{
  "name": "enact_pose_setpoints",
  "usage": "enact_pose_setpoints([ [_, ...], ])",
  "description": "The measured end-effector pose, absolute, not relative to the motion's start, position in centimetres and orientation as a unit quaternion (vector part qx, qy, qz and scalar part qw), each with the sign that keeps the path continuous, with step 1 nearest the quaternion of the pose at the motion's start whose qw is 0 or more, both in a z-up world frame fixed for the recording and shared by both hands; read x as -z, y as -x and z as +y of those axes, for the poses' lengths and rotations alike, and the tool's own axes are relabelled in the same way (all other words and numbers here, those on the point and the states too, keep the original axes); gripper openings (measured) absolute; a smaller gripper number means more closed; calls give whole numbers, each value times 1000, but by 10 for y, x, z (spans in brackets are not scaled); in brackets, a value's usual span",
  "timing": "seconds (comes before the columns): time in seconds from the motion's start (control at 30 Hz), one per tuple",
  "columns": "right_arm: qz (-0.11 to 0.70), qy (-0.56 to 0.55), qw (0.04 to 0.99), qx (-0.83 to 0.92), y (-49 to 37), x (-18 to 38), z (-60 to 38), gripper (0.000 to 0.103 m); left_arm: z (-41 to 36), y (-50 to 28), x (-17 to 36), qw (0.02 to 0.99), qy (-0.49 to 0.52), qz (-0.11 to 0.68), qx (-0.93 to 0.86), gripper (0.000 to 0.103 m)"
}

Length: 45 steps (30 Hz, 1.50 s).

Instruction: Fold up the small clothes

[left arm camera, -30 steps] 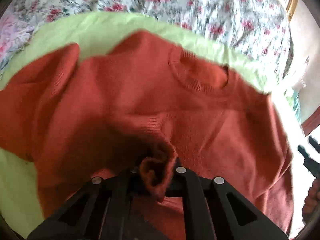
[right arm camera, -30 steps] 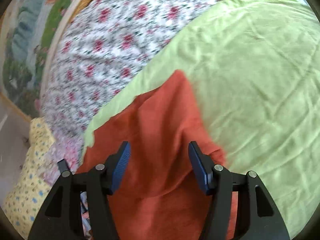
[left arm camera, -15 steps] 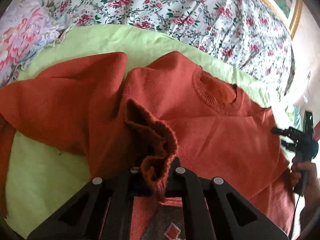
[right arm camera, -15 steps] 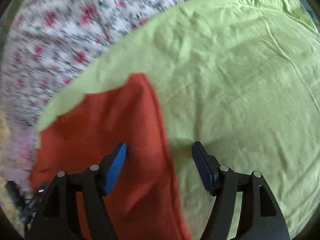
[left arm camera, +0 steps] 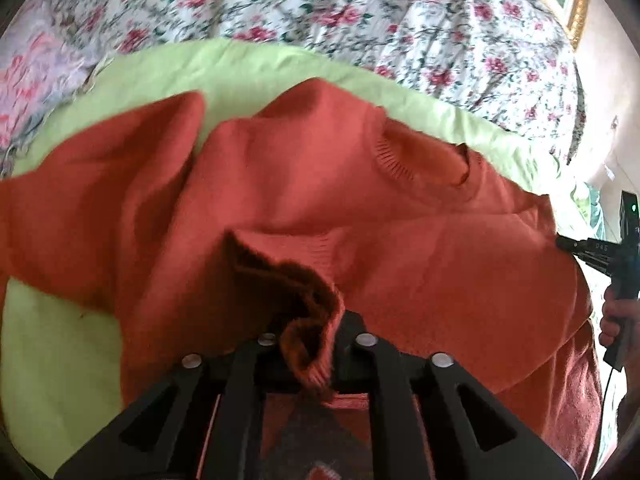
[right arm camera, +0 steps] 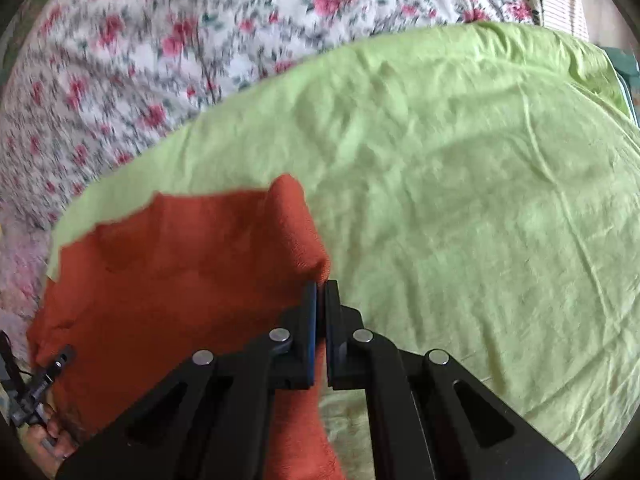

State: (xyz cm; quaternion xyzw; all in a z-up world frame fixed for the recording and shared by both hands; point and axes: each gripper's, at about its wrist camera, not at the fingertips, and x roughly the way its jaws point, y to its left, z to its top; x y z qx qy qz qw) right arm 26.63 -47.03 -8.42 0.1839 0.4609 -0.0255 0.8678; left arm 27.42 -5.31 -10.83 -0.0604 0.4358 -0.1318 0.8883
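Both black two-finger grippers are clamped on the rust-orange knitted sweater: the left gripper pinches a bunched ribbed cuff, and the right gripper, its blue-padded jaws nearly together, nips the sweater's edge. That sweater lies spread, neckline up, on a wrinkled lime-green sheet, which sits over a white bedspread printed with red flowers.
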Motion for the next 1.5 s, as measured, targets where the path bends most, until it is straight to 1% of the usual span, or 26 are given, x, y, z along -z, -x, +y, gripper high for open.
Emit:
enact_pose_setpoints([
  [0.07, 457, -196, 867, 37, -259, 82, -472, 7, -42, -265, 101, 889, 68, 433, 130, 17],
  [0.1, 451, -204, 868, 42, -252, 78, -474, 8, -34, -259, 97, 890, 73, 432, 126, 24],
  [0.13, 444, -211, 870, 47, -245, 72, -473, 8, -27, -254, 93, 890, 80, 431, 126, 27],
  [0.17, 435, -219, 872, 46, -236, 66, -471, 10, -15, -246, 88, 891, 97, 425, 127, 32],
  [0.2, 425, -231, 874, 36, -226, 59, -468, 13, -2, -238, 85, 891, 114, 421, 125, 36],
  [0.23, 417, -246, 875, 18, -215, 54, -463, 16, 8, -232, 82, 891, 130, 418, 122, 36],
  [0.27, 415, -255, 873, 3, -209, 52, -456, 34, 19, -227, 80, 890, 143, 416, 119, 36],
  [0.3, 411, -264, 873, -13, -202, 49, -448, 61, 32, -220, 78, 891, 156, 413, 107, 39],
  [0.33, 400, -269, 876, -29, -191, 46, -438, 70, 41, -215, 77, 892, 160, 412, 93, 42],
  [0.37, 390, -267, 880, -44, -181, 44, -426, 73, 55, -209, 75, 894, 167, 409, 72, 46],
  [0.5, 402, -276, 867, -108, -149, 54, -380, 73, 110, -191, 72, 885, 232, 403, 10, 49],
  [0.57, 415, -277, 856, -132, -134, 62, -357, 73, 132, -181, 65, 889, 243, 387, -22, 49],
  [0.6, 422, -278, 851, -140, -128, 66, -348, 73, 142, -175, 59, 893, 241, 377, -40, 51],
  [0.63, 427, -281, 847, -146, -122, 69, -341, 73, 151, -172, 55, 896, 236, 371, -55, 55],
  [0.67, 432, -282, 843, -152, -118, 73, -334, 73, 158, -171, 54, 897, 228, 372, -68, 68],
  [0.7, 439, -281, 839, -158, -116, 76, -329, 73, 163, -172, 53, 896, 218, 379, -82, 75],
  [0.77, 446, -279, 834, -166, -114, 78, -319, 73, 173, -179, 60, 886, 199, 402, -114, 75],
  [0.83, 450, -277, 832, -171, -113, 80, -312, 73, 182, -190, 72, 876, 201, 421, -120, 69],
  [0.87, 450, -277, 831, -171, -109, 81, -310, 73, 185, -196, 79, 872, 203, 430, -117, 49],
  [0.9, 450, -278, 831, -171, -110, 81, -310, 73, 186, -200, 84, 870, 203, 435, -113, 15],
  [0.93, 450, -279, 831, -171, -110, 82, -309, 73, 188, -206, 89, 866, 200, 444, -110, 7],
  [1.03, 447, -282, 833, -165, -104, 82, -315, 73, 181, -213, 85, 875, 171, 437, -116, 5],
  [1.2, 434, -298, 836, -157, -95, 79, -333, 73, 129, -212, 20, 917, 137, 370, -49, 4],
  [1.23, 430, -302, 836, -155, -93, 78, -337, 73, 105, -214, 1, 928, 119, 353, -27, 4],
  [1.37, 421, -314, 840, -138, -84, 74, -354, 73, 23, -220, -44, 945, 81, 311, 68, 4],
  [1.5, 409, -327, 842, -127, -71, 69, -373, 73, -71, -227, -53, 940, 33, 305, 150, 4],
])
